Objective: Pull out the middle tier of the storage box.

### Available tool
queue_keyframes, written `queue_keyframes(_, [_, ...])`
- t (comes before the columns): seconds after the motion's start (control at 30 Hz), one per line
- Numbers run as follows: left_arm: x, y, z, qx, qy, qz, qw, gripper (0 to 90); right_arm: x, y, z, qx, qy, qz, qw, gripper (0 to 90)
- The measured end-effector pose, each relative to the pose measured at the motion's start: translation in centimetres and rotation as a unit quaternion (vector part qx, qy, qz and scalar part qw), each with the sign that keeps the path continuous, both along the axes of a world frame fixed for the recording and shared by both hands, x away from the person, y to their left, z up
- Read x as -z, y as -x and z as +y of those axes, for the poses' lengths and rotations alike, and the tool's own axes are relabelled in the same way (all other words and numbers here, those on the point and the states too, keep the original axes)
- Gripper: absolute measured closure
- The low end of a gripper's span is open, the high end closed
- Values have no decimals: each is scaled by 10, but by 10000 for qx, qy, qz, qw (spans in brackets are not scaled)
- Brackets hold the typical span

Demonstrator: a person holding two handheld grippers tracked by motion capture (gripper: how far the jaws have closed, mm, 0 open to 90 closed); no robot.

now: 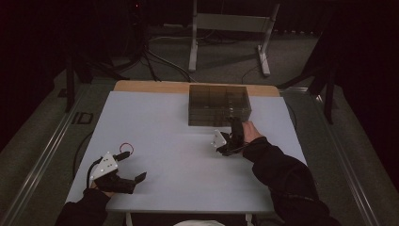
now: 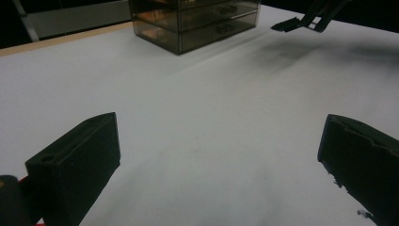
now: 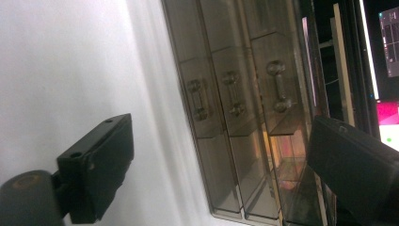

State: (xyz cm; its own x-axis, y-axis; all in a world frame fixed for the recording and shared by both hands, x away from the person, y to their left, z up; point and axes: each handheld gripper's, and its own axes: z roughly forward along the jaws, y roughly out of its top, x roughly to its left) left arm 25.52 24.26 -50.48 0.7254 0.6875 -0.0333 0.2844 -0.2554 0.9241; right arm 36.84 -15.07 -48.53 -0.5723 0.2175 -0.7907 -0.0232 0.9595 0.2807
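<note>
— Currently, where does the right gripper (image 1: 234, 126) stand?

— It sits just in front of the smoky clear drawer cabinet (image 1: 219, 104) at the far middle of the white table (image 1: 160, 127). Its jaws are spread wide and grip nothing. In the right gripper view the cabinet's front (image 3: 244, 117) appears turned on its side, with three drawer handles (image 3: 278, 87) between the jaws.

— Does it touch the cabinet?

— Apparently not; the dim high view leaves contact uncertain.

— And the left gripper (image 1: 129, 181)?

— It rests low at the near left of the table, well apart from the cabinet. Its jaws are wide open and empty; bare tabletop (image 2: 211, 122) lies between them.
</note>
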Motion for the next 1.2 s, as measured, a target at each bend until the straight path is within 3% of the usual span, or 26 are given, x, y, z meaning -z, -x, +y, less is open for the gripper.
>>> queue_keyframes(0.1, [0,0,0,3,-28,22,10000,12,7,-4,3,49,251,-82,9996,90])
queue_keyframes(0.2, [0,0,0,-5,-7,2,10000,12,9,-4,5,72,265,-43,9996,135])
queue_keyframes(0.57, [0,0,0,9,-14,13,10000,12,21,-12,15,179,767,-396,9961,227])
queue_keyframes(0.77, [0,0,0,15,-21,10,10000,12,26,-17,20,302,948,-639,9930,281])
queue_keyframes(1.1, [0,0,0,13,-14,9,10000,12,35,-23,23,336,1174,-648,9904,319])
queue_keyframes(1.2, [1,0,0,12,-21,26,10000,12,38,-25,24,289,1256,-804,9884,399])
